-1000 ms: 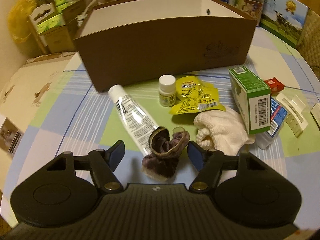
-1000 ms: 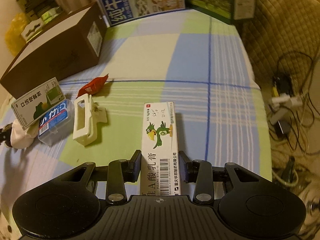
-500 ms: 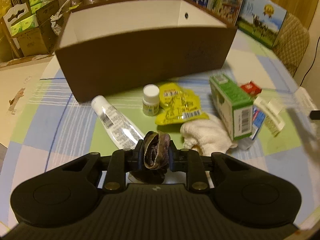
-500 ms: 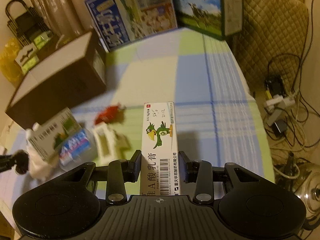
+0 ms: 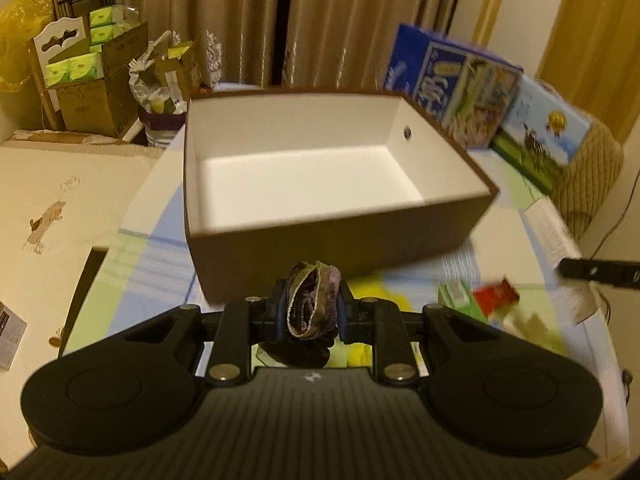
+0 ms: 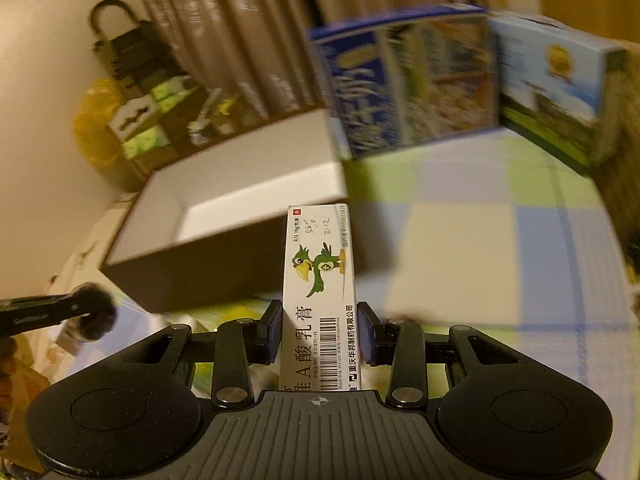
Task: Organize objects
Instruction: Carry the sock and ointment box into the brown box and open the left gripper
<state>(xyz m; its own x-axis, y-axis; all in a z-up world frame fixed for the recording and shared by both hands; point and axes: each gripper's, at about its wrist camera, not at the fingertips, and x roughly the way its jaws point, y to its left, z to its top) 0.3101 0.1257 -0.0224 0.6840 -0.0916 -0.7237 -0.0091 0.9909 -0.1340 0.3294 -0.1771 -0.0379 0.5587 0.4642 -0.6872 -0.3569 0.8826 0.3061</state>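
brown box [image 5: 340,236] with white inside sits on the checked tablecloth [image 5: 148,264], top open, nothing visible in it. left gripper [image 5: 310,312] is clamped tight on a dark purple-brown sock [image 5: 314,304], bunched up between the pads, rest of the fabric hanging below the jaws. sock is raised off the table, just short of the box's near wall, at 12 o'clock from the gripper body. at 3 o'clock in the left wrist view there's blurred clutter on the cloth: yellow packet [image 5: 372,284], green carton [image 5: 456,298], small red packet [image 5: 496,296], all soft from motion blur so hard to say more. tip of the right gripper shows at the right edge there.

right gripper [image 6: 318,332] is closed on a long white ointment box [image 6: 320,296] with a green parrot print, held lengthwise, far end pointing to 12 o'clock at the brown box's near right corner. it looks lifted off the table, probably. left gripper with the sock shows at 9 o'clock in the right wrist view. blue milk carton box [image 6: 408,80] and a second printed box [image 6: 556,92] stand beyond at 1 o'clock. curtains [image 5: 340,20] behind.
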